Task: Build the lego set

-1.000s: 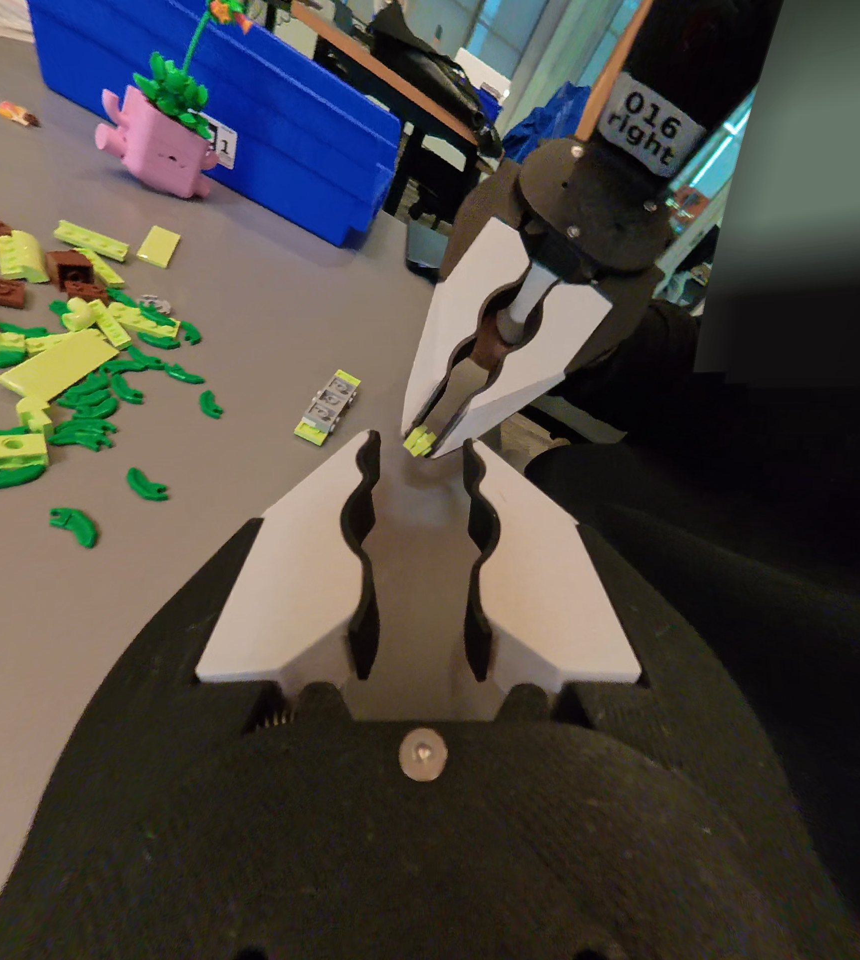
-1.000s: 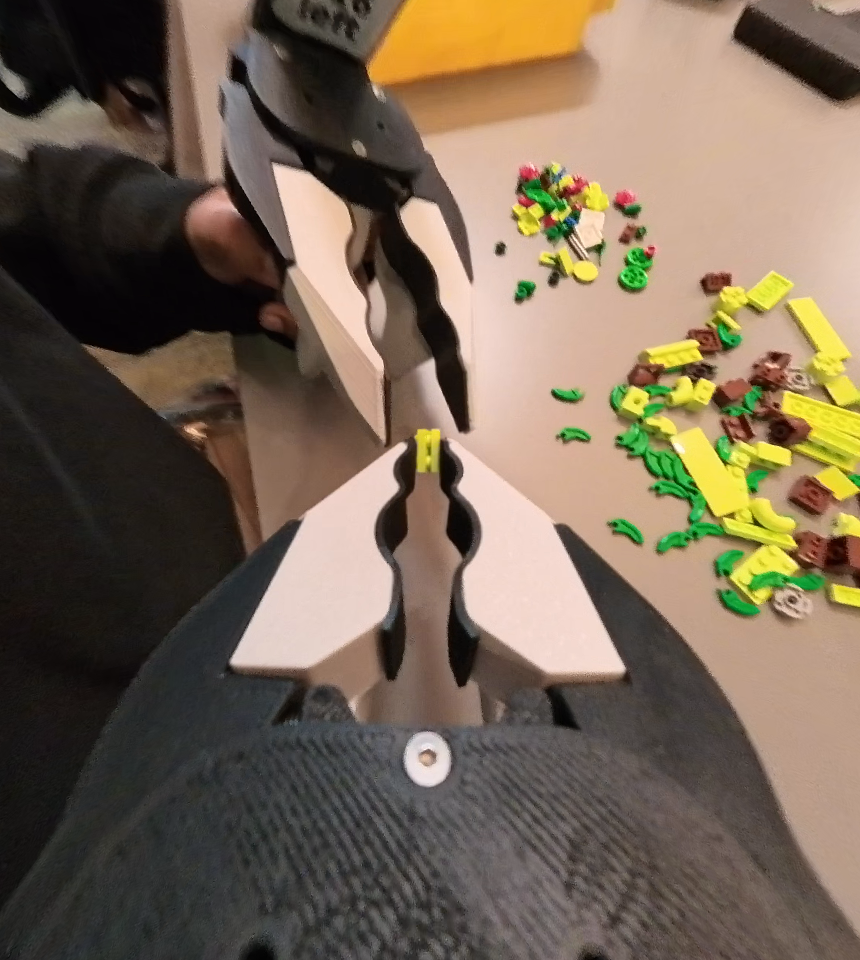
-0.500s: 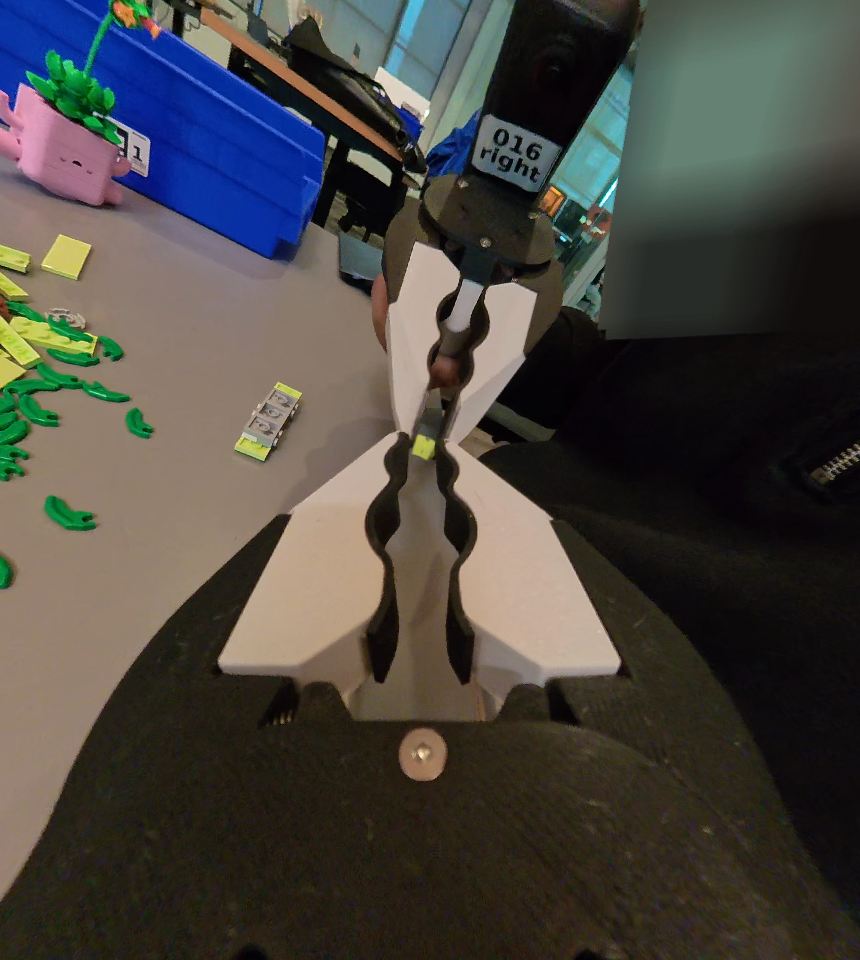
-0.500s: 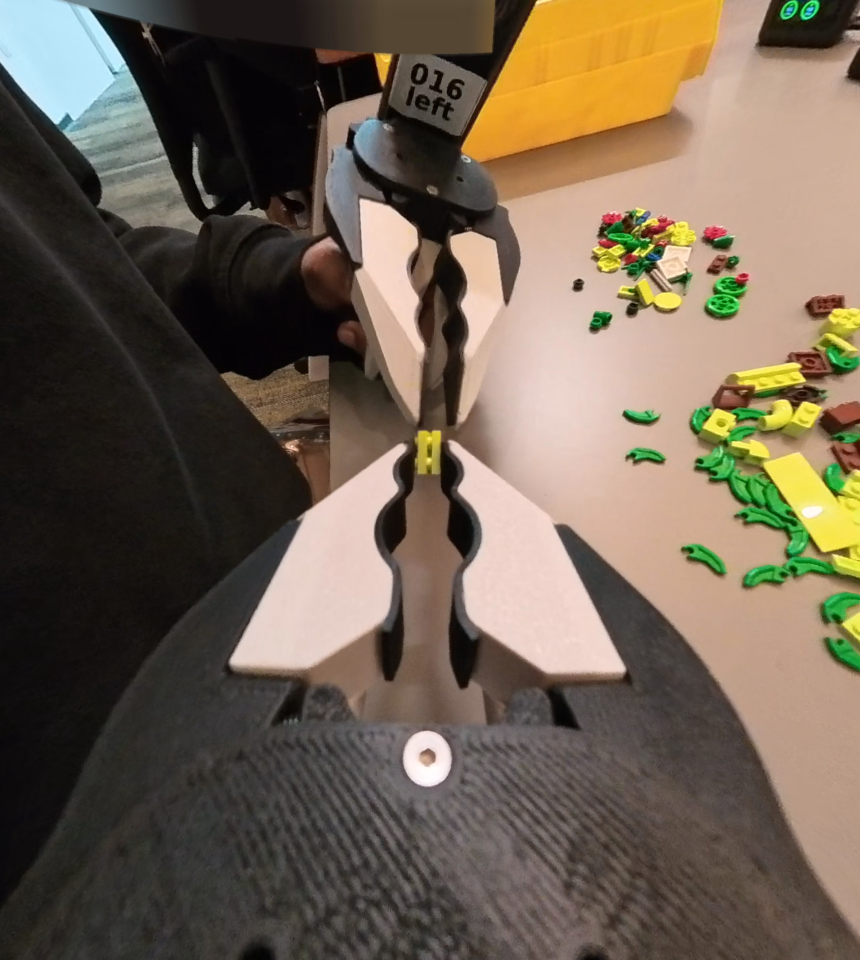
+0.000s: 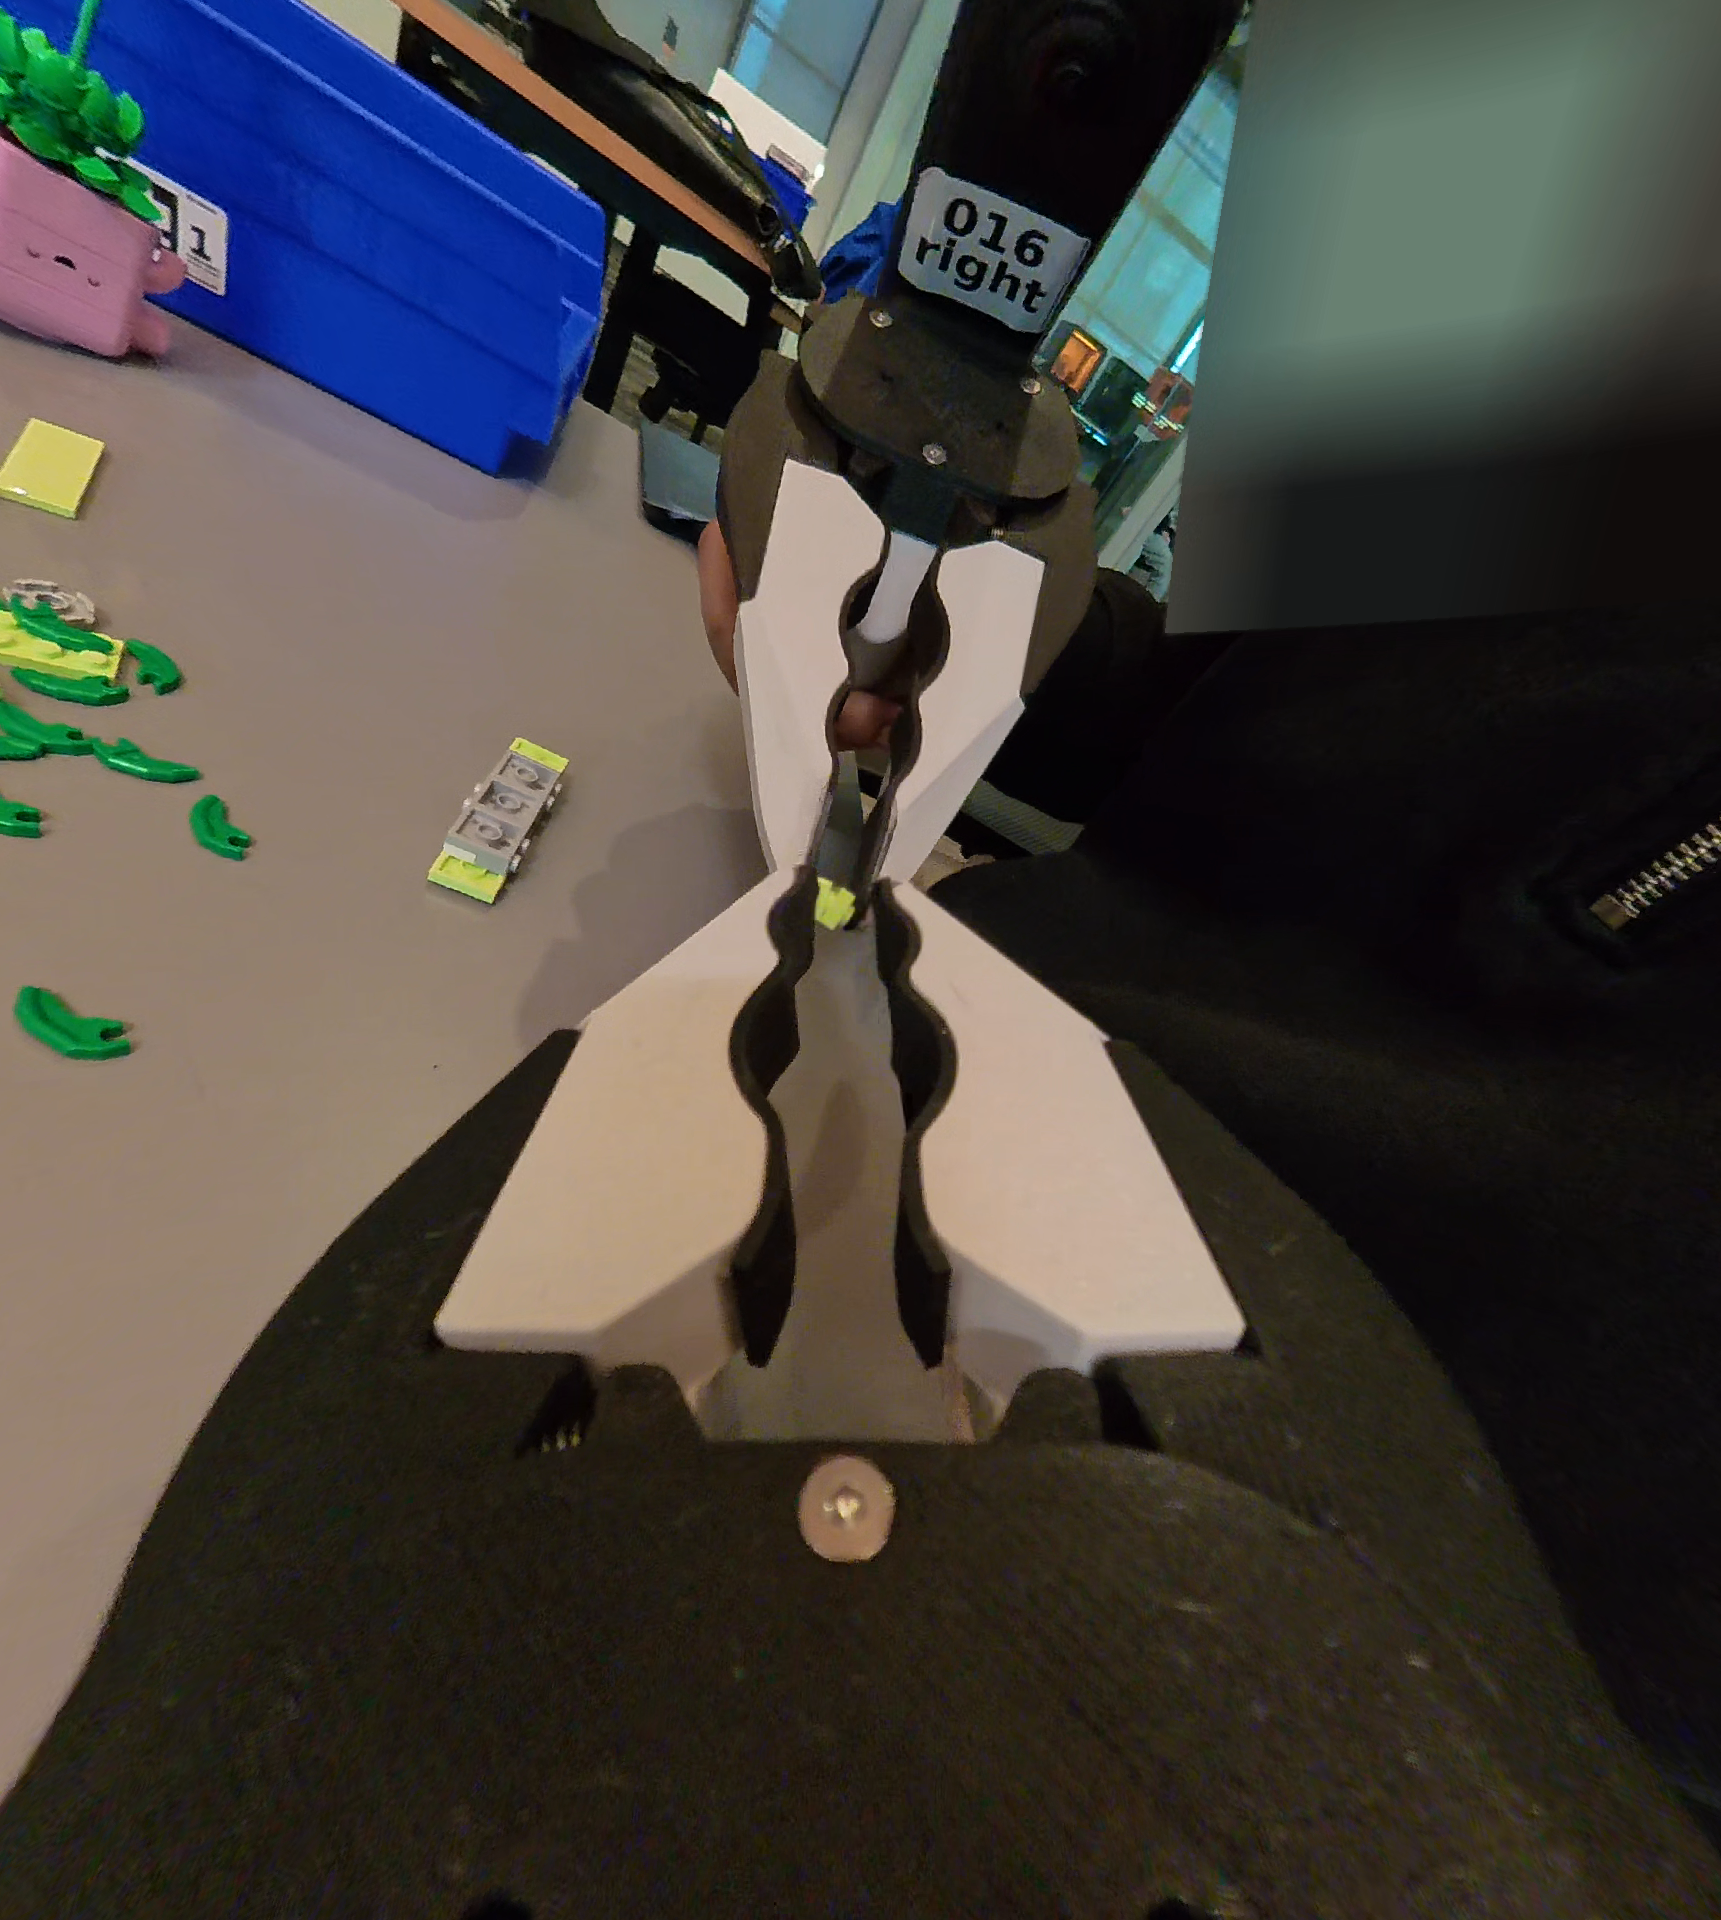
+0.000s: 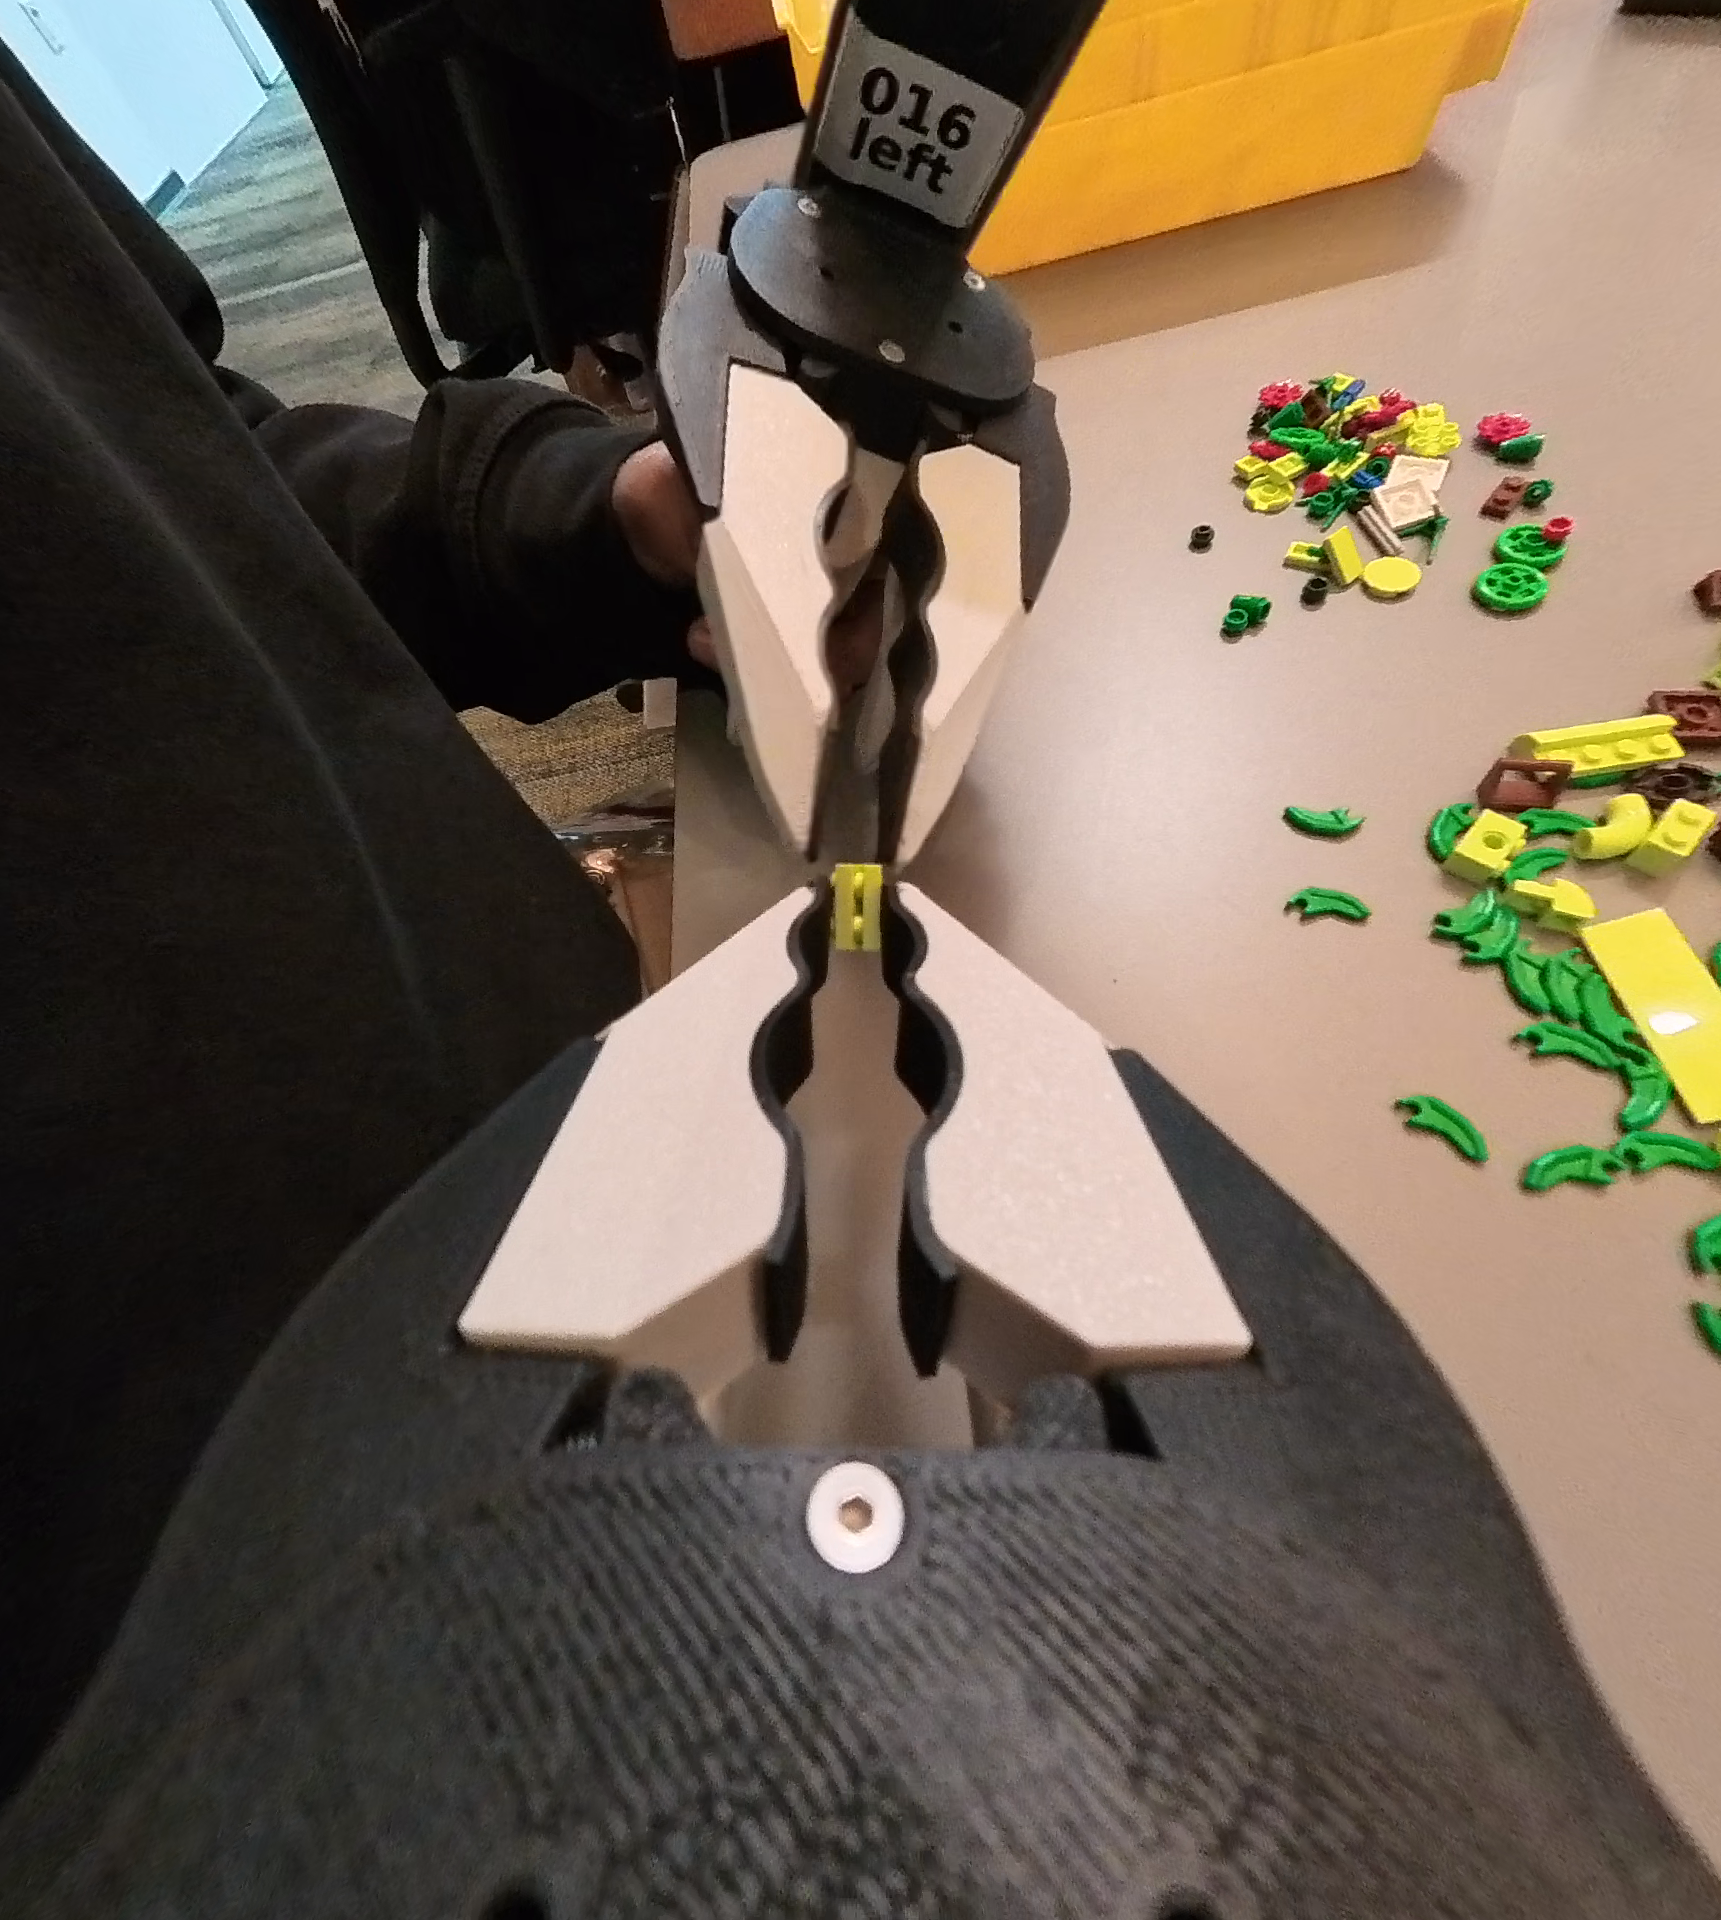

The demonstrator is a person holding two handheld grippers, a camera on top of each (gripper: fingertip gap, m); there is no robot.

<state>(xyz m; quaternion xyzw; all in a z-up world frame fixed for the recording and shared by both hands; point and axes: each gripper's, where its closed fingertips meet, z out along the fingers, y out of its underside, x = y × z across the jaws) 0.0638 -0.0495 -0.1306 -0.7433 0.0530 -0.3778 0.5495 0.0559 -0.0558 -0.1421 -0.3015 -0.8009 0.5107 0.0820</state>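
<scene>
I have the right gripper [image 6: 857, 902] pinching a small lime piece [image 6: 857, 905] at its very fingertips; seen from my right wrist camera, the piece's long axis runs straight on along the fingers, pointing away from me toward the left gripper [image 6: 854, 854]. The piece hangs in the air off the near edge of the grey table [image 6: 1199, 831], not resting on anything.

The left gripper meets it tip to tip. From the left wrist camera its own fingertips [image 5: 791, 906] stand narrowly apart on either side of the lime piece [image 5: 834, 906]; I cannot tell whether they are actually touching it.

Around me: a short grey-and-lime assembly [image 5: 500, 821] lies alone on the table, just left of the meeting grippers, its long axis angled up and to the right. Further left are scattered green curved leaves [image 5: 71, 1027] and lime plates [image 5: 49, 483]. A pink pot with a green plant [image 5: 40, 234] stands in front of a blue bin [image 5: 399, 239]. On the right wrist camera, a yellow bin [image 6: 1251, 114] sits at the far side, with a small mixed pile of pieces [image 6: 1355, 457] before it. My dark sleeve [image 6: 482, 520] fills the left of that view
</scene>
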